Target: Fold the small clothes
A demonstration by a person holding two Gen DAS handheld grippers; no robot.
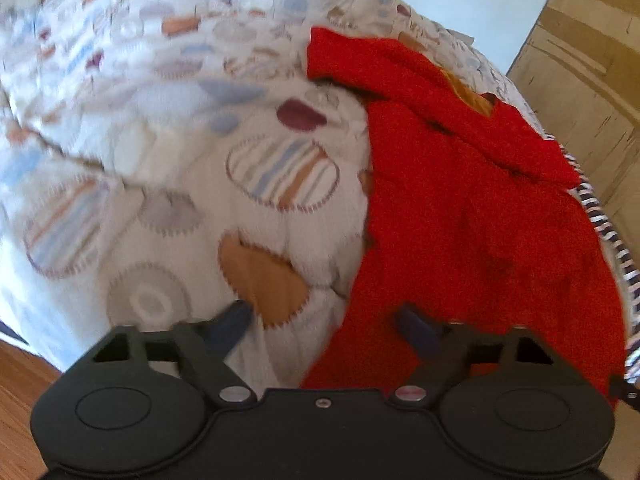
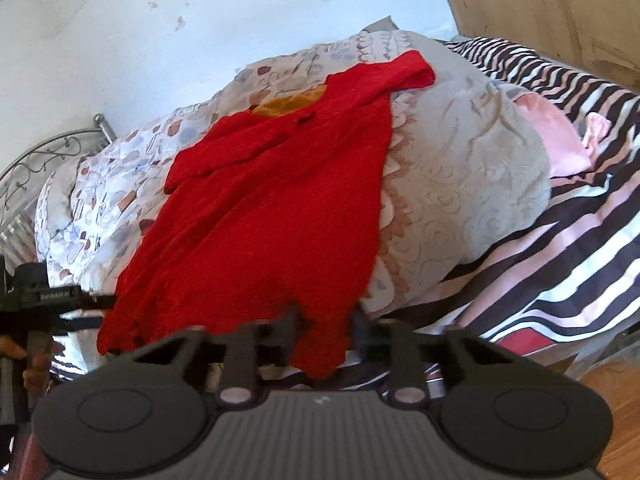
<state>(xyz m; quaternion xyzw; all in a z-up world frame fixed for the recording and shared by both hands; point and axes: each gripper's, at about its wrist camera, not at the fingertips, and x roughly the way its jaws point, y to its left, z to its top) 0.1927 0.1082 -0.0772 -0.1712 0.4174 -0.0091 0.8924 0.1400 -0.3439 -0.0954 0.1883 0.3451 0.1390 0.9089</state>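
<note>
A small red garment [image 2: 276,204] with an orange inner collar lies spread on a patterned quilt [image 2: 116,184], neck end far, hem near. It also shows in the left wrist view [image 1: 460,208] on the right. My left gripper [image 1: 324,316] is open, its left finger over the quilt [image 1: 200,152] and its right finger at the garment's left hem edge. My right gripper [image 2: 322,322] is open, with the hem's near edge lying between its fingers. The left gripper also shows in the right wrist view [image 2: 52,300] at the far left.
A grey pillow [image 2: 472,184] lies right of the garment. A black, white and pink striped sheet [image 2: 568,248] covers the bed to the right. A metal bed frame [image 2: 40,160] stands at the left, a white wall [image 2: 160,12] behind, and wooden floor [image 1: 20,384] below the bed edge.
</note>
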